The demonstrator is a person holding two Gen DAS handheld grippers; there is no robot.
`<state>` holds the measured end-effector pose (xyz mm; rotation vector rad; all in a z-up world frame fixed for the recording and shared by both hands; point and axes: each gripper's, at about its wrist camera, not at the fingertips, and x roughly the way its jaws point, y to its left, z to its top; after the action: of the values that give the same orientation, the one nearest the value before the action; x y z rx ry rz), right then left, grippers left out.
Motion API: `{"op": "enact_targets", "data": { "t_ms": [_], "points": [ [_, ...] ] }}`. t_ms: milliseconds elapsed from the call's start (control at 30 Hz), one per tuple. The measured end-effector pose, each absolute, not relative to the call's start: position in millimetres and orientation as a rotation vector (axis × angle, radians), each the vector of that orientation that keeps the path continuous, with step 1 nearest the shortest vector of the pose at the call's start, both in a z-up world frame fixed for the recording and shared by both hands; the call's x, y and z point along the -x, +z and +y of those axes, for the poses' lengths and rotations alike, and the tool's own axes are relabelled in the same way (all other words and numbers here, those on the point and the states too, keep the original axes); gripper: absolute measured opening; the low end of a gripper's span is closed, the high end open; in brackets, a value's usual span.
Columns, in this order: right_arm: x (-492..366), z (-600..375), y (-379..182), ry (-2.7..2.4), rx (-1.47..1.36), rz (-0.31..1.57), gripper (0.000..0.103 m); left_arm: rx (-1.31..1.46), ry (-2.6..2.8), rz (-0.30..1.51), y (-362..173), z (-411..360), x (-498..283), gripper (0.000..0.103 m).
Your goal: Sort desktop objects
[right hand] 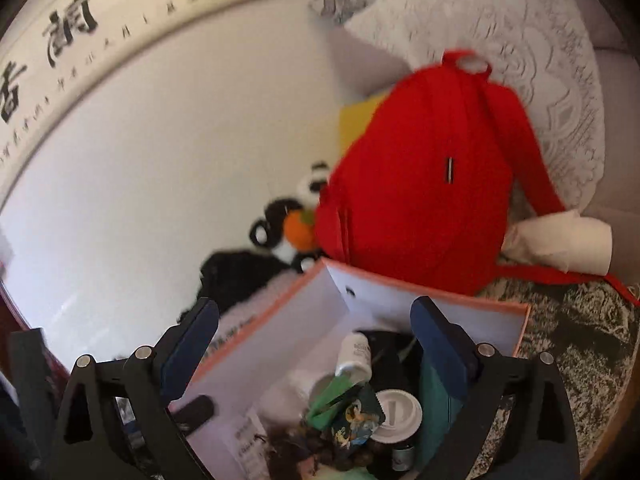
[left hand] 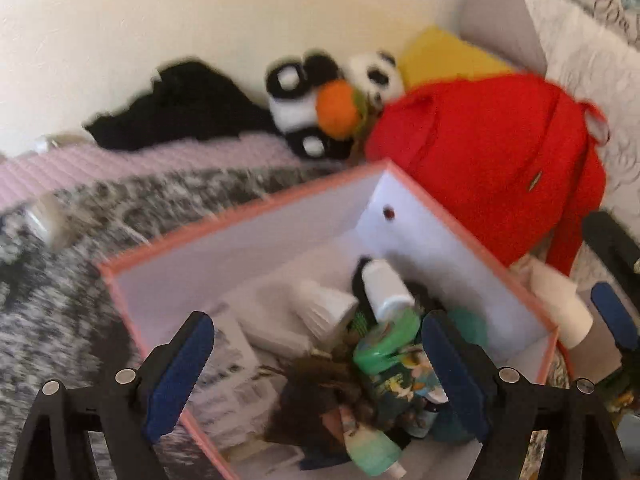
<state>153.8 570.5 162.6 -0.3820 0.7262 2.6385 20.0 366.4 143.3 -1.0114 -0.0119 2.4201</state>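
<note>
A pink-rimmed white box (left hand: pixel 248 216) (right hand: pixel 492 306) stands on a speckled grey blanket and holds several small items: a white bottle (left hand: pixel 386 286) (right hand: pixel 356 354), a green-capped printed bottle (left hand: pixel 386 346), a white lidded cup (right hand: pixel 396 410), and a printed pouch (right hand: pixel 356 420). My left gripper (left hand: pixel 316 360) is open and empty above the box's near side. My right gripper (right hand: pixel 316 340) is open and empty above the box. The right gripper's blue pad also shows at the right edge of the left wrist view (left hand: pixel 612 312).
A red backpack (left hand: pixel 488 160) (right hand: pixel 420 192) lies behind the box. A panda plush with an orange ball (left hand: pixel 332 104) (right hand: pixel 296 224) and black cloth (left hand: pixel 180 108) lie by the wall. A paper roll (right hand: pixel 576 244) lies right of the backpack. A yellow cushion (left hand: pixel 444 56) leans behind.
</note>
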Motion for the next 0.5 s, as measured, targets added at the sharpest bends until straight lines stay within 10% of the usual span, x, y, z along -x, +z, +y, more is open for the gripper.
{"op": "enact_targets", "data": {
  "t_ms": [500],
  "points": [
    [-166.5, 372.5, 177.4, 3.034, 0.417, 0.422, 0.102, 0.738, 2.952, 0.115, 174.5, 174.7, -124.6, 0.094]
  ]
}}
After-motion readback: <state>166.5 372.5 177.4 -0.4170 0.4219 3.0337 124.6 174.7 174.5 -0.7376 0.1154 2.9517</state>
